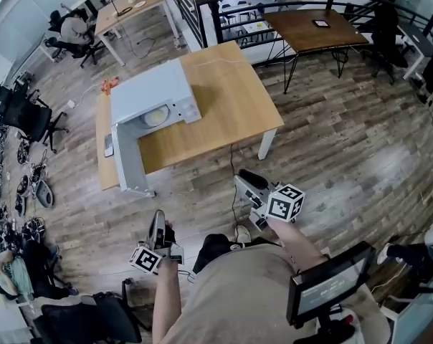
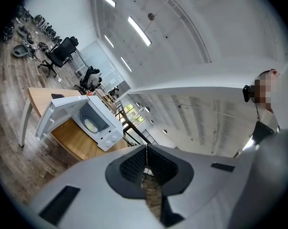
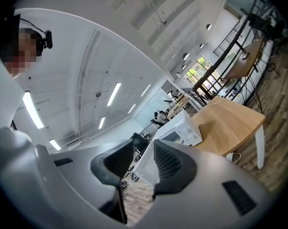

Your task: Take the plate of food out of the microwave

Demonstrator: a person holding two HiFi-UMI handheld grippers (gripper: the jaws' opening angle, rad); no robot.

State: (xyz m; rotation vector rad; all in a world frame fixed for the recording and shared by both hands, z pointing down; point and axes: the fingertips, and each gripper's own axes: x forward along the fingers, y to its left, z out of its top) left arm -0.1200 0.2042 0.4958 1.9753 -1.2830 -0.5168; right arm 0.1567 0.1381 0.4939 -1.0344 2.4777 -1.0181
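Note:
A white microwave stands on a wooden table with its door swung open toward me. Inside it lies a pale plate of food, also visible in the left gripper view as the plate within the microwave. Both grippers hang close to the person's body, well short of the table. My left gripper points up with its jaws pressed together and nothing in them. My right gripper stands partly open and empty, with the microwave far beyond it.
A dark phone-like thing lies on the table by the microwave door. A black railing and a dark desk stand behind. Office chairs line the left. A screen on a stand is at my right.

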